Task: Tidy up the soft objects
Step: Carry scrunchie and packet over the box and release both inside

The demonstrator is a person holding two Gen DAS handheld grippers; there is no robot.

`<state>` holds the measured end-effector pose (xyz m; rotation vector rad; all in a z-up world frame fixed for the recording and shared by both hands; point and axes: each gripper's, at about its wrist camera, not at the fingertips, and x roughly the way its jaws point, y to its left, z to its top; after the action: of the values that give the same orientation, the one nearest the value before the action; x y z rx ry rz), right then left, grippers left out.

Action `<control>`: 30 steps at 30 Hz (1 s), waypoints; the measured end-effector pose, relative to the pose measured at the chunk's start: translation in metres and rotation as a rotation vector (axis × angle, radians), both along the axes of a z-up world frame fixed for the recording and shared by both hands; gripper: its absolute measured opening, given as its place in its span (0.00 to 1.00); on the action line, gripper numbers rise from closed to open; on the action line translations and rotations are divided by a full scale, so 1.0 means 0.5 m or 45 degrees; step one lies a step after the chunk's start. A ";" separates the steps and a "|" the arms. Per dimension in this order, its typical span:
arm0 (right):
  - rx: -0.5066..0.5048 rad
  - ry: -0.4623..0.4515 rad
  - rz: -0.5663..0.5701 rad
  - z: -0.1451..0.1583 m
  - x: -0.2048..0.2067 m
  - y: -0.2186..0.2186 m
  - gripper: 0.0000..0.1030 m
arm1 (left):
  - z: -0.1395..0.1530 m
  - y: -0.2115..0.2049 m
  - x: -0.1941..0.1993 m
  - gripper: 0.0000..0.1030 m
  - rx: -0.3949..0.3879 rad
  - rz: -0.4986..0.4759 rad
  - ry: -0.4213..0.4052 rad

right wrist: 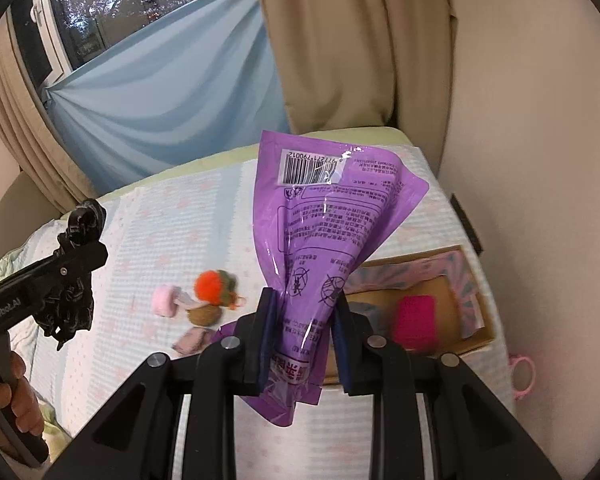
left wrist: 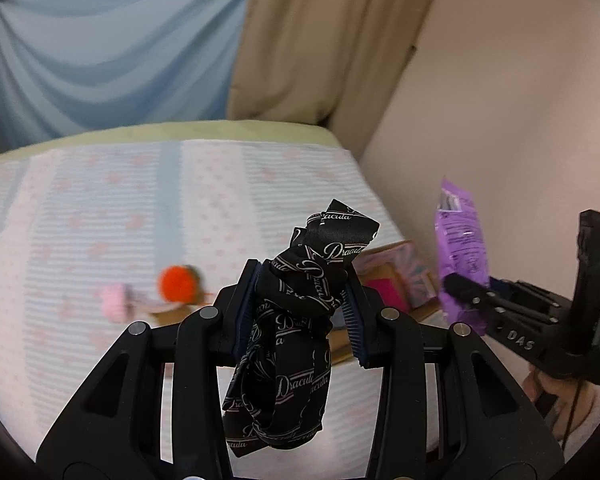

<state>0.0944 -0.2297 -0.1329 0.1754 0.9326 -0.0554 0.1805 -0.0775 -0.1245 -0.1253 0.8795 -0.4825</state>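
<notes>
A black printed cloth [left wrist: 300, 320] is clamped between the jaws of the left gripper [left wrist: 302, 308], and one purple plastic packet [right wrist: 324, 240] is pinched at its waist by the right gripper [right wrist: 302, 336]; both are held above the bed [right wrist: 140, 216], probably for transfer to the cardboard box [right wrist: 476, 340], where a pink item [right wrist: 414, 320] is seen. About four small soft toys [right wrist: 204, 296] are left clustered on the bed, near the box

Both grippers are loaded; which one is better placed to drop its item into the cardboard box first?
Right, probably. The right gripper holds the purple packet almost over the cardboard box, while the left gripper, clamping the black printed cloth, sits farther from it.
</notes>
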 end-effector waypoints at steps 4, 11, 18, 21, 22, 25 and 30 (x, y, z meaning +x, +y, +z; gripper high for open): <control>-0.004 0.022 -0.027 -0.011 -0.005 -0.095 0.23 | -0.018 -0.095 0.003 0.34 -0.049 -0.051 0.035; 0.020 0.132 -0.087 -0.065 0.005 -0.216 0.23 | -0.091 -0.232 0.040 0.34 0.010 -0.108 0.142; 0.105 0.258 -0.156 -0.164 0.040 -0.275 0.23 | -0.231 -0.304 0.085 0.34 0.106 -0.159 0.263; 0.148 0.311 -0.177 -0.206 0.053 -0.292 0.23 | -0.287 -0.331 0.100 0.34 0.159 -0.177 0.303; 0.165 0.331 -0.182 -0.223 0.059 -0.297 0.23 | -0.308 -0.338 0.107 0.34 0.175 -0.181 0.325; 0.214 0.385 -0.201 -0.269 0.072 -0.306 0.23 | -0.344 -0.348 0.120 0.34 0.207 -0.198 0.357; 0.307 0.427 -0.263 -0.309 0.095 -0.325 0.23 | -0.372 -0.355 0.135 0.34 0.293 -0.237 0.361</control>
<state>0.1421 -0.3924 -0.2874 0.4968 1.2526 -0.1673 0.2478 -0.2552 -0.3106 0.1024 1.2250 -0.5408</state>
